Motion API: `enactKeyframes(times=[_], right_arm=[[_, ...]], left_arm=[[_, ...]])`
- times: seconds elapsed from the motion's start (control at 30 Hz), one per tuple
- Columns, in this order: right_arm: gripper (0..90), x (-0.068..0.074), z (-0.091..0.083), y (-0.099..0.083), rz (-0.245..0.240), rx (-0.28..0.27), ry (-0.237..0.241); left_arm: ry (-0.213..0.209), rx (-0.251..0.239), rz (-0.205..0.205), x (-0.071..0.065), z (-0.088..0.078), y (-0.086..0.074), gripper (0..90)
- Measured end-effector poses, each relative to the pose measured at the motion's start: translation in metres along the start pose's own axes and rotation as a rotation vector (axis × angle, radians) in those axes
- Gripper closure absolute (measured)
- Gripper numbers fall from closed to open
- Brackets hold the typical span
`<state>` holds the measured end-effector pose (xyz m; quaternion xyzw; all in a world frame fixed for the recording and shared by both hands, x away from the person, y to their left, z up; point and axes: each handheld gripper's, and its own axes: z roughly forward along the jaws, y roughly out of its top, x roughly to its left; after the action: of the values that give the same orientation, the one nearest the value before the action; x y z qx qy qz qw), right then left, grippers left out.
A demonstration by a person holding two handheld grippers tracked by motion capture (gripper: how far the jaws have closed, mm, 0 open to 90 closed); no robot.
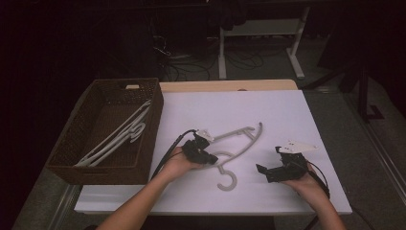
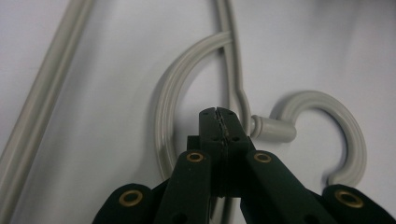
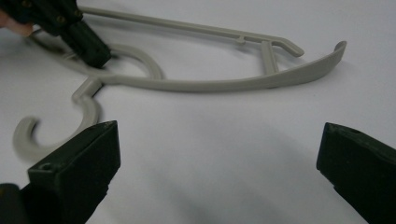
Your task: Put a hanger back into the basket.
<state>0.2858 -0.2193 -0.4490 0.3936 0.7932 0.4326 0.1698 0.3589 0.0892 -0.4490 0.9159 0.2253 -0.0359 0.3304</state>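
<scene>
A pale grey plastic hanger lies flat on the white table, with its hook toward the person. My left gripper is shut, and its tip rests over the hanger beside the neck. In the left gripper view the pads press together with nothing visible between them, just left of the neck and hook. My right gripper is held to the right of the hook, open and empty. The right gripper view has its jaws wide apart, facing the hanger and the left gripper.
A dark woven basket stands at the table's left edge, with a few white hangers lying in it. Beyond the table's far edge are cables on the floor and a white stand leg.
</scene>
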Motion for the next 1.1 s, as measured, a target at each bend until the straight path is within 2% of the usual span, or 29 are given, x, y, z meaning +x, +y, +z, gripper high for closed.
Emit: enactKeyframes(times=[0.1,0.13,0.27,0.33,0.43,0.53,0.67,0.8,0.93,1.07,1.1], right_arm=[[0.0,0.000,0.000,0.000,0.000,0.000,0.000],[0.0,0.000,0.000,0.000,0.001,0.001,0.000],[0.0,-0.001,0.001,0.003,-0.003,0.009,0.002],[0.0,-0.003,0.001,0.006,-0.009,0.028,0.009],[0.0,-0.003,0.002,0.013,-0.012,0.060,0.026],[0.9,-0.004,0.006,0.021,-0.004,0.090,0.043],[7.5,-0.006,0.013,0.032,-0.006,0.108,0.063],[18.2,-0.008,0.022,0.046,-0.004,0.109,0.067],[33.5,-0.011,0.035,0.061,0.000,0.123,0.068],[52.8,-0.015,0.051,0.076,0.022,0.141,0.078],[57.7,-0.016,0.056,0.080,0.014,0.149,0.080]], left_arm=[[0.019,0.006,0.035,-0.008,0.002,0.000,89.9],[0.033,-0.005,0.035,-0.008,0.000,-0.001,89.6],[0.013,-0.073,0.014,-0.006,-0.015,-0.005,80.9],[0.017,-0.111,0.013,-0.006,-0.026,-0.009,72.6],[-0.010,-0.160,0.012,-0.004,-0.041,-0.018,62.7],[0.003,-0.176,0.020,-0.003,-0.053,-0.029,51.2],[0.009,-0.225,0.014,-0.003,-0.065,-0.044,36.1],[0.017,-0.237,-0.001,-0.004,-0.072,-0.054,24.3],[0.028,-0.245,0.010,-0.008,-0.076,-0.061,14.8],[0.033,-0.232,0.030,-0.009,-0.073,-0.062,12.8],[0.033,-0.232,0.031,-0.009,-0.073,-0.062,12.0]])
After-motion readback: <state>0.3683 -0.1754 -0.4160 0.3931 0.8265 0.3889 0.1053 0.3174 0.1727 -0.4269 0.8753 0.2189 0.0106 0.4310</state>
